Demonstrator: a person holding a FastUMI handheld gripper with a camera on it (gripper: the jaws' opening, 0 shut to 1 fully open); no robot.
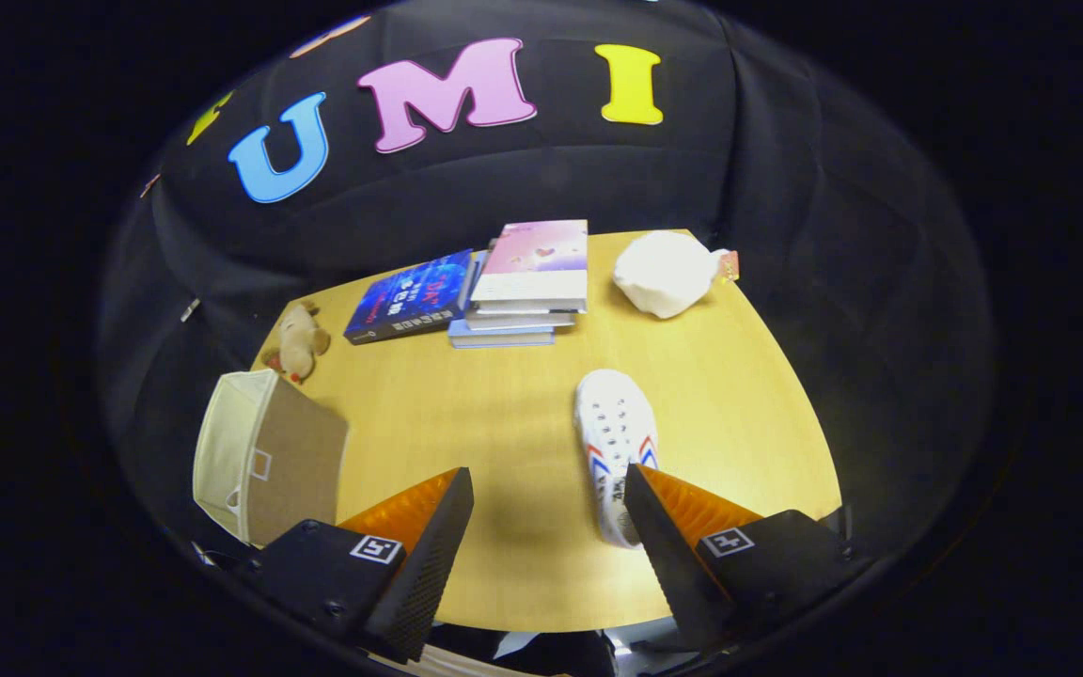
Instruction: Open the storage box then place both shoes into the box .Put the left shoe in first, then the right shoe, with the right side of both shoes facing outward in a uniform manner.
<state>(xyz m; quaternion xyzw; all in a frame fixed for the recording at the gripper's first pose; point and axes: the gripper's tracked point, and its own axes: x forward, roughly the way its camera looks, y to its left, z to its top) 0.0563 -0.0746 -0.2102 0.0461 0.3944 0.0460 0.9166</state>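
Shoe [615,442] on surface [466,423], just ahead of right finger, untouched. Box [264,456] at left, open side facing away. Gripper [549,512] jaws wide, empty. Only one shoe visible; placing not yet done.

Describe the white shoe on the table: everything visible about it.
The shoe is a white sneaker with red and blue stripes on its sides and dotted eyelets or perforations on top. It looks like canvas or soft fabric. It lies flat on the yellow wooden table, one end pointing toward the books. Its near end is hidden behind the right finger of the open gripper, whose fingers hold nothing.
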